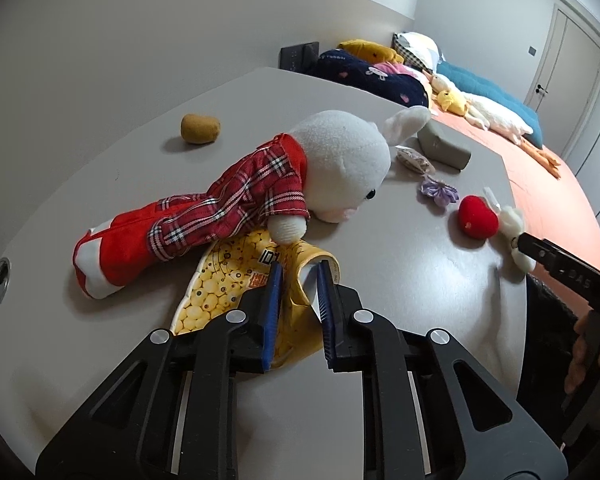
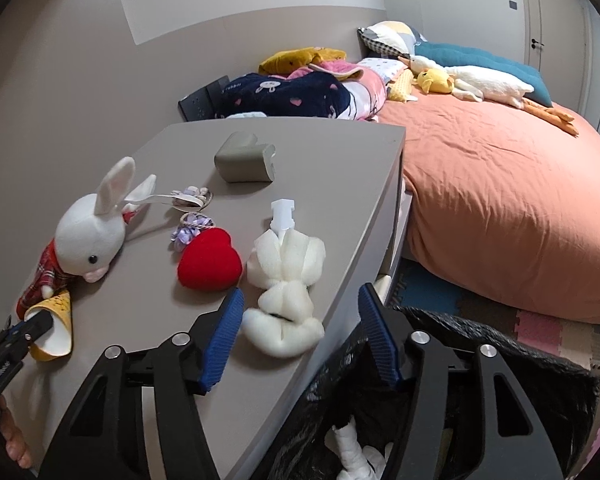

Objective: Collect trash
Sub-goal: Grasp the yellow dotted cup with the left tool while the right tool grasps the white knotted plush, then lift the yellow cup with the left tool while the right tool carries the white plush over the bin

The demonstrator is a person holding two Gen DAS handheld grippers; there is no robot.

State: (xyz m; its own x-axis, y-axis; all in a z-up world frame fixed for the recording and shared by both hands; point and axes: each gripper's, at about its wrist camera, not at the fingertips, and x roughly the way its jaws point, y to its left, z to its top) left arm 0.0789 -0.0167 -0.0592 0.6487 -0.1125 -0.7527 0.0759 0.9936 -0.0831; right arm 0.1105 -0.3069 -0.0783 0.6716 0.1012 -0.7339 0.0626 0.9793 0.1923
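- Left wrist view: the left gripper [image 1: 298, 268] sits low over the near part of the grey tabletop [image 1: 400, 264], its blue pads narrowed onto the rim of a crushed yellow paper cup [image 1: 228, 292]; the pads pinch the cup's folded wall, so I read it as held.
- The cup lies on its side, flattened, printed with yellow dots, white inside, its long axis running from the near left toward the gripper; its far edge is tucked under the paw of a white plush rabbit [image 1: 340, 168] in a red plaid shirt.
- At the right edge the right gripper [image 1: 518, 244] reaches a white foam wad [image 1: 518, 236] just beside a red plush heart [image 1: 478, 216].
- Right wrist view: the right gripper [image 2: 300, 308] stands about half wide, nothing pinched; the foam wad [image 2: 286, 280] lies between and just beyond its fingers, long axis running away from the camera, a white plastic piece [image 2: 282, 210] at its far end.
- The wad looks soft, lumpy and cream-white, near the tabletop's right edge.
- A black trash bag [image 2: 500, 360] gapes below that edge, near right, white scraps already inside; the right hand is nearer to it.
- At the far left the left gripper [image 2: 40, 322] clasps the yellow cup [image 2: 56, 332].
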